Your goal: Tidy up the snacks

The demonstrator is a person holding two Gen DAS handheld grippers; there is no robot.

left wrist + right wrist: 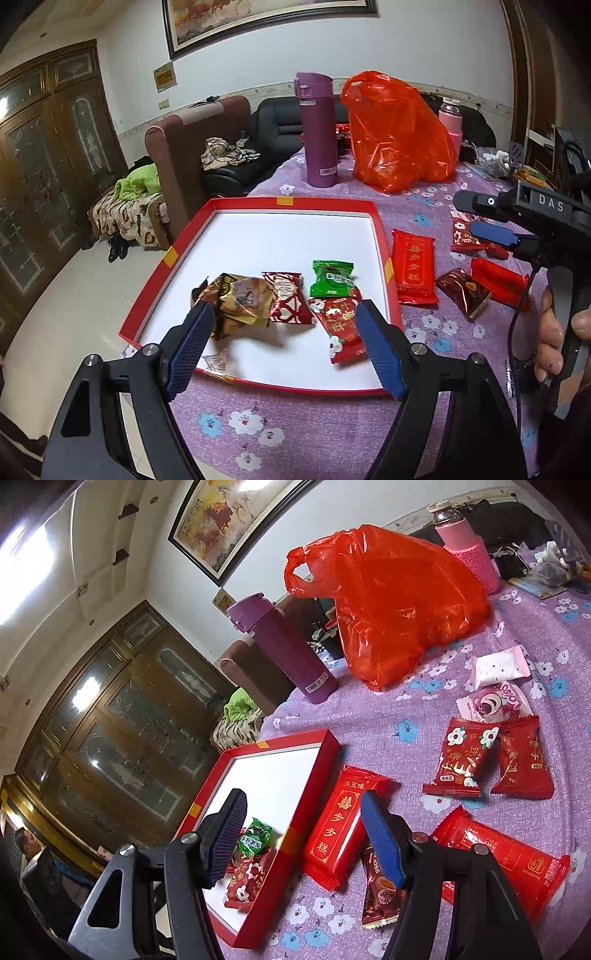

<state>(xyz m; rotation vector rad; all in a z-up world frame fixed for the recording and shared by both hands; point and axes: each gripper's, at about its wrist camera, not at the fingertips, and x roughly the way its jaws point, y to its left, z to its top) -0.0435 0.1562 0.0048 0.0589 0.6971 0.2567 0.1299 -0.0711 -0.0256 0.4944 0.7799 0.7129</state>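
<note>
Red tray [369,206] on purple cloth [295,424], left part of table. Inside, near end: gold pack [236,302], maroon pack [288,295], green pack [330,280], red flower pack [338,328]. Left gripper [284,310] over tray's near end, jaws wide, nothing held. Right of tray on cloth: long red pack [340,834], brown pack [380,890], more red packs [461,757]. Right gripper [303,808] above tray's right rim, jaws parted, empty. Far: orange bag [399,133], purple flask [317,129].
</note>
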